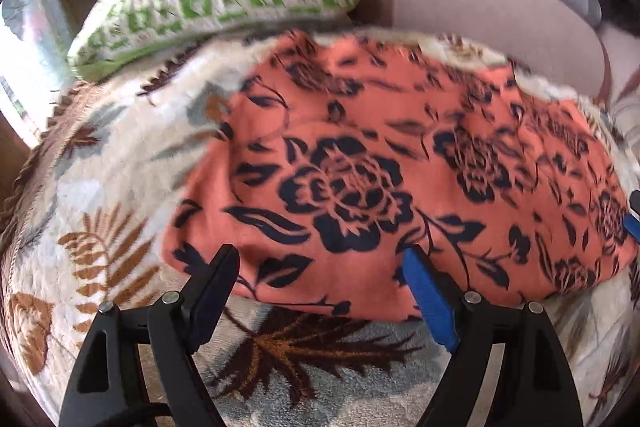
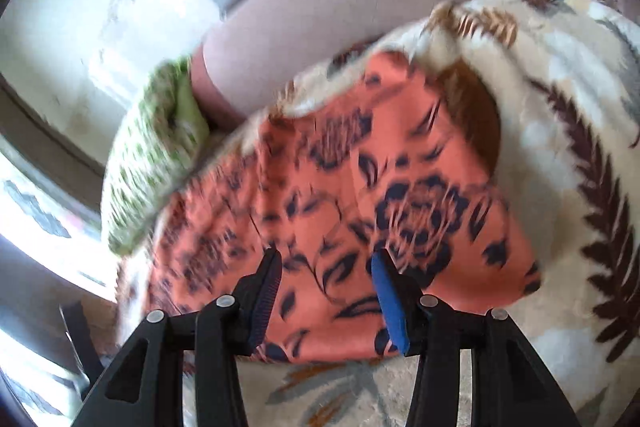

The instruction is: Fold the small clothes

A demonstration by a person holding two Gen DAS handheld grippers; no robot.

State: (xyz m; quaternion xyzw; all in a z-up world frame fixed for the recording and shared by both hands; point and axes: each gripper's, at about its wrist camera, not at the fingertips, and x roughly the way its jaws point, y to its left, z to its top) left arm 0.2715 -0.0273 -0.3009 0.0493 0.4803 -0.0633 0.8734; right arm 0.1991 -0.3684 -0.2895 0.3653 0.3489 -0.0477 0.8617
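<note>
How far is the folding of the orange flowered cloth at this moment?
Done: the orange cloth lies spread on the leaf-print blanket; no finished fold is clearly visible. In hand: nothing; left gripper and right gripper are open at its near edge. Left: gripping and folding.

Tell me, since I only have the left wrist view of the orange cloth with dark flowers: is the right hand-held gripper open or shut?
Observer: Open. The right hand-held gripper has its jaws apart over the near edge of the orange cloth with dark flowers, with nothing clamped.
Operator: Anything crowding the cloth's far right corner?
Observer: Yes. The cream leaf-patterned fleece blanket is bunched up there, and a fold rises against that corner. It is too blurred to tell whether the fold overlaps the cloth.
</note>
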